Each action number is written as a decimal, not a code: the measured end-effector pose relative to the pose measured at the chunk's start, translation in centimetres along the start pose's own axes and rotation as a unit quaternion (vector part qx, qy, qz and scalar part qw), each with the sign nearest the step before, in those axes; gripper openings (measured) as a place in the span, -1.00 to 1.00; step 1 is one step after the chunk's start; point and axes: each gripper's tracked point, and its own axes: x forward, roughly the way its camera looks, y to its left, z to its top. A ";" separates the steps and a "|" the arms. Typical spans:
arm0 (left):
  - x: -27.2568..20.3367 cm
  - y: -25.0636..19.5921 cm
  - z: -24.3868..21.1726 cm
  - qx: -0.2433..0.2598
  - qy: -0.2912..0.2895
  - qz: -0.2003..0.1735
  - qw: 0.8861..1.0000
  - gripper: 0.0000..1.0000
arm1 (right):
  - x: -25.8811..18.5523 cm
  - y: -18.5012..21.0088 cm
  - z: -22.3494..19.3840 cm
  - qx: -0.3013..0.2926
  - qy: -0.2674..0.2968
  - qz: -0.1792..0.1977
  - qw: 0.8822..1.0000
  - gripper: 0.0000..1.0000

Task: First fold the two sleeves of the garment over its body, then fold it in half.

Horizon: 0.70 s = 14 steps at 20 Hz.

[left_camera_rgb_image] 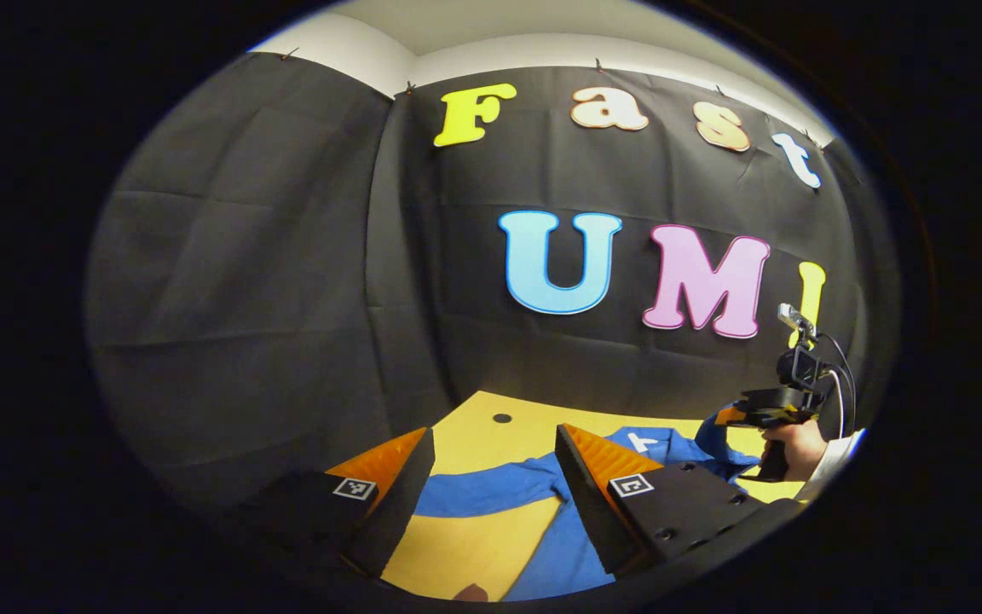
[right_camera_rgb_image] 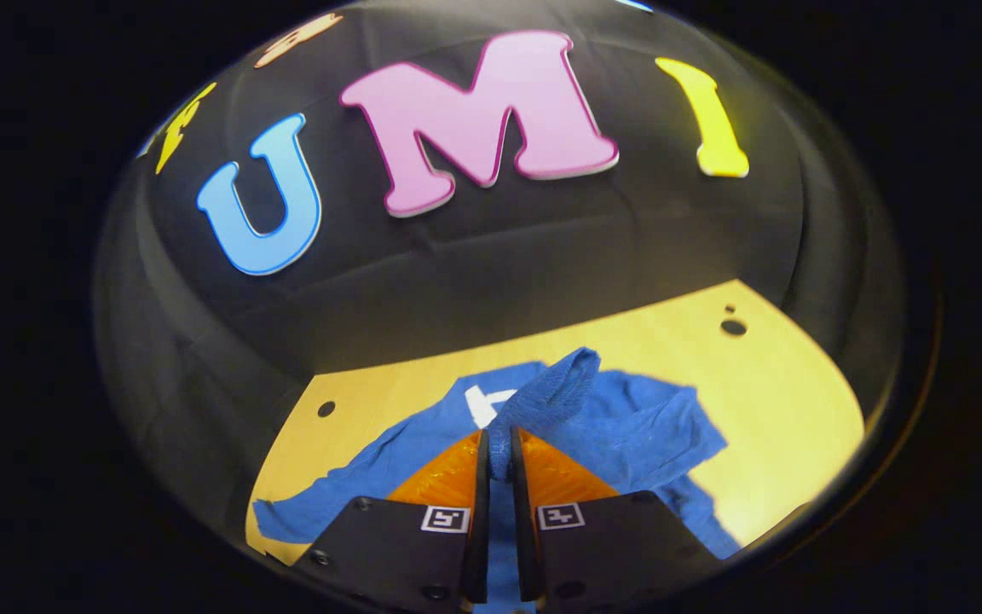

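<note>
A blue garment lies spread on the yellow table, collar label toward the wall. My right gripper is shut on the cuff of one blue sleeve, which stands lifted above the garment's body. The other sleeve stretches flat to the left. In the left gripper view my left gripper hangs open above that flat sleeve, nothing between its orange fingers. Farther right there, a hand holds the right gripper over the garment.
The black cloth wall closes the table's far and left sides. Small round holes mark the table near its back corners. Bare yellow tabletop lies to the right of the garment.
</note>
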 end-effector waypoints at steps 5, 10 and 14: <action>-1.0 2.3 -1.4 0.005 0.022 0.031 0.999 0.63 | 1.1 2.9 -1.3 0.002 -0.016 0.024 1.000 -0.71; 0.0 0.0 -1.9 -0.001 0.031 -0.003 1.000 0.63 | -6.1 0.7 4.5 -0.042 -0.093 0.009 0.995 -0.70; 1.5 -1.9 -0.6 0.010 0.007 -0.042 0.999 0.63 | -13.5 -2.2 8.3 -0.051 -0.159 -0.022 0.986 -0.70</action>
